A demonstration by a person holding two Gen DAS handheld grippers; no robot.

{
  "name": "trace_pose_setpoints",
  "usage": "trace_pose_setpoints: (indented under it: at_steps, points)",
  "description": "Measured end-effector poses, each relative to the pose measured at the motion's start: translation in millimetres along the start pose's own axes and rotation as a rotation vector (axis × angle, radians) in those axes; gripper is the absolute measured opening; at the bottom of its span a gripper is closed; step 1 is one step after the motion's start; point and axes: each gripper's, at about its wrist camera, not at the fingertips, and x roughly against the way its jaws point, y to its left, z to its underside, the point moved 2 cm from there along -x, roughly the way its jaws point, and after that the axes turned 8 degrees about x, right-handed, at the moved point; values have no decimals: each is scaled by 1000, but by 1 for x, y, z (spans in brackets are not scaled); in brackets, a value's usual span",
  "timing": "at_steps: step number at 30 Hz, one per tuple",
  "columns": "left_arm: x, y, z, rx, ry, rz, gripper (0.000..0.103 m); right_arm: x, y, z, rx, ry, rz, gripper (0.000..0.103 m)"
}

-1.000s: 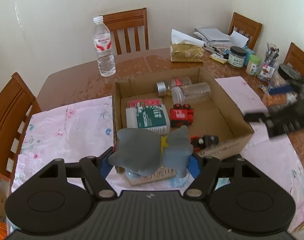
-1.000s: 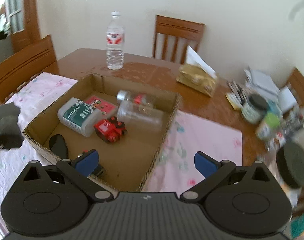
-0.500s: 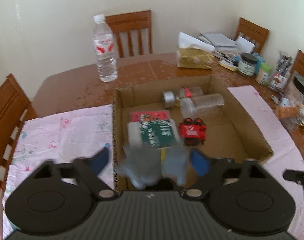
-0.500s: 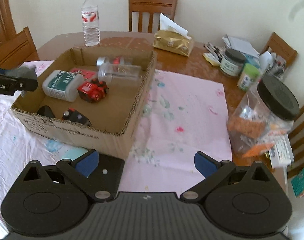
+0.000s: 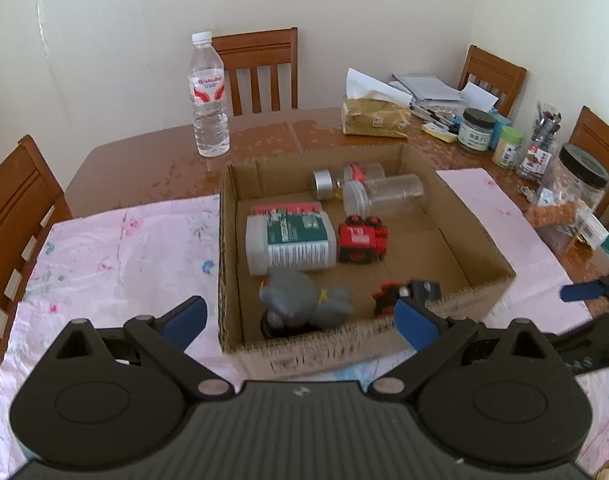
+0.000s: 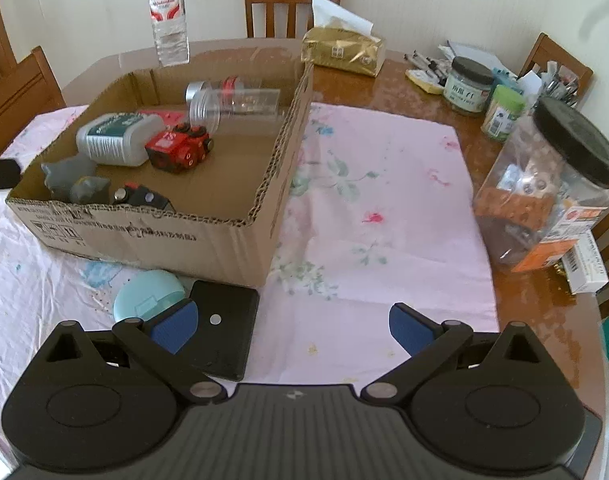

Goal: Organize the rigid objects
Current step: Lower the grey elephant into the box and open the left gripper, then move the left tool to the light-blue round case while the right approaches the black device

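Left gripper hangs over the near wall of the cardboard box, jaws spread wide, nothing between the pads; they have just been opening. The grey elephant toy lies inside the box at the near-left corner, clear of both blue fingers, just in front of the white medical bottle, which lies on its side. Right of the bottle sits a red toy truck; a smaller red-and-black toy lies against the near wall. At the back of the box two clear jars lie on their sides.

Right gripper sits low over the pink floral cloth, jaws released and empty. A black flat case lies on the cloth touching its left finger, and a pale blue round compact lies just left of the case, both outside the box by its near wall. Far right on the wooden table stands a big clear jar with black lid.
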Motion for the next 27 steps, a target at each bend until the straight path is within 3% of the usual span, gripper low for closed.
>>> trace_pose_setpoints:
  at_steps: [6,14,27]
  points:
    - [1,6,26,22,33,-15,100,-24,14,1,9,25,26,103]
    - [6,17,50,-23,25,-100,100,-40,31,-1,30,49,61,103]
    - [4,28,57,-15,50,-39,100,-51,61,-5,59,56,39,103]
